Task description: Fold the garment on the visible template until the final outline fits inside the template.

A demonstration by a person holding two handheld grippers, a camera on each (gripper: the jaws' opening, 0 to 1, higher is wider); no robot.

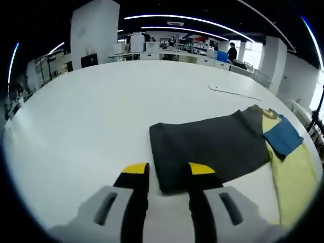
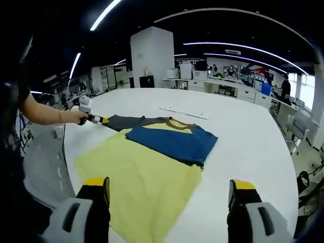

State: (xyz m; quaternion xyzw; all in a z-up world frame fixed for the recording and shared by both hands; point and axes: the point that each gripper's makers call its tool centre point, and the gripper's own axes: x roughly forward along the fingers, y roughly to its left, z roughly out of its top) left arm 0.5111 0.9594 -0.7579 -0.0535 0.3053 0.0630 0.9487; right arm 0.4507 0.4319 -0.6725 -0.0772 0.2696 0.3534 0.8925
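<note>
Here I see a wide white worktop (image 1: 91, 116), smooth and matte, with the garment (image 1: 212, 144) lying flat on it. In the left gripper view the garment looks like a soft dark grey cloth, roughly rectangular on this side, with a thin tan collar edge at its far end. One blue part (image 1: 282, 135) is folded over and lies on the pale yellow template (image 1: 293, 177), which is a thin flat sheet under the right part of the garment.

The left gripper (image 1: 168, 172) sits just at the near edge of the grey cloth. Its two fingers, black with yellow tips, are spread apart; the right fingertip overlaps the cloth edge, but I cannot tell if it touches it. Nothing is held between them.

In the right gripper view the template (image 2: 147, 182) is a big yellow four-sided sheet, and the blue folded part (image 2: 174, 142) lies across its far half. The grey part stretches to the left, off the template, to where the left gripper (image 2: 96, 119) shows in a person's hand (image 2: 80, 117). The right gripper (image 2: 169, 190) is above the near edge of the template, its fingers wide open and empty.

A thin flat white strip (image 2: 185, 112) lies on the worktop beyond the garment, well apart from it.
</note>
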